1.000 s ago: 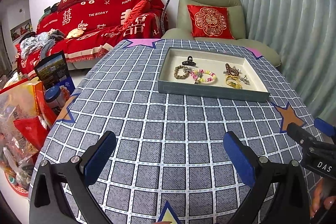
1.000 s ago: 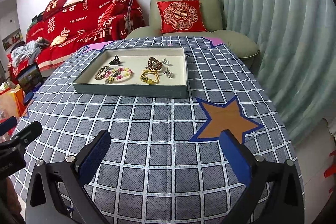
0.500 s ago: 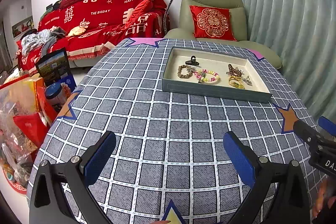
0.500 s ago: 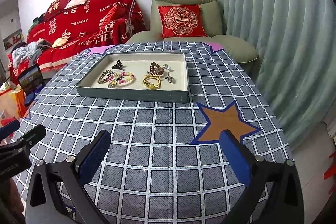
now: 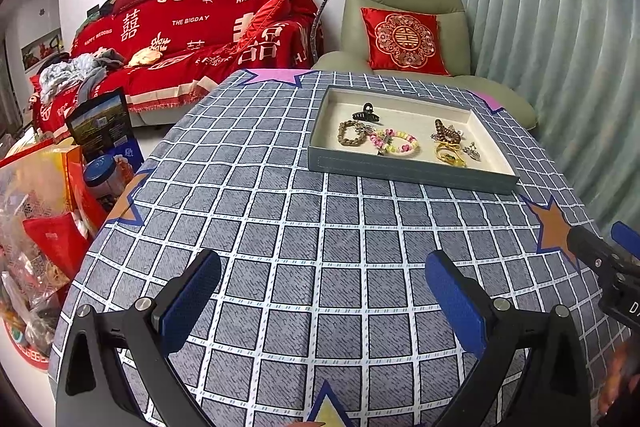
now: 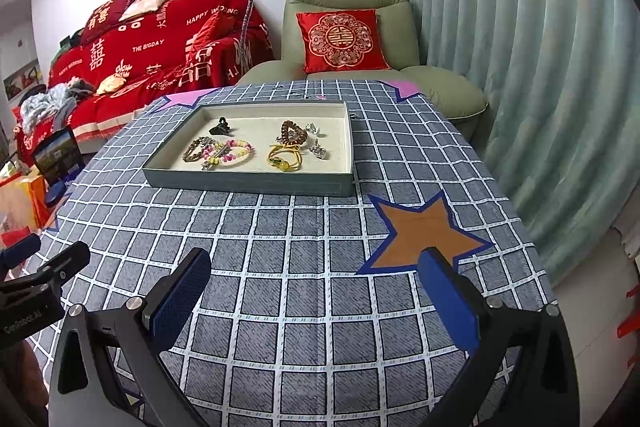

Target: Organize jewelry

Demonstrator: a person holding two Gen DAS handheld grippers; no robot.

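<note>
A shallow grey tray (image 5: 408, 169) (image 6: 248, 183) with a cream lining sits at the far side of the checked tablecloth. Inside lie a black hair claw (image 5: 365, 113) (image 6: 221, 127), a brown bead bracelet (image 5: 352, 133) (image 6: 196, 150), a pastel bead bracelet (image 5: 396, 142) (image 6: 232, 151), a yellow hair tie (image 5: 449, 154) (image 6: 285, 159), a brown heart-shaped clip (image 6: 293, 131) and small silver pieces (image 6: 318, 149). My left gripper (image 5: 322, 297) and right gripper (image 6: 312, 297) both stand open over the near cloth, well short of the tray, holding nothing.
An orange star patch (image 6: 420, 233) lies on the cloth right of the tray. Behind the table stand a green armchair (image 6: 352, 27) with a red cushion and a red-covered sofa (image 5: 192, 39). Bags and boxes (image 5: 48, 211) crowd the floor at left. Curtains (image 6: 520, 67) hang at right.
Both grippers have pulled back and up a little from the tray, so it looks slightly farther away. Their fingers stay open. The jewelry has not moved.
</note>
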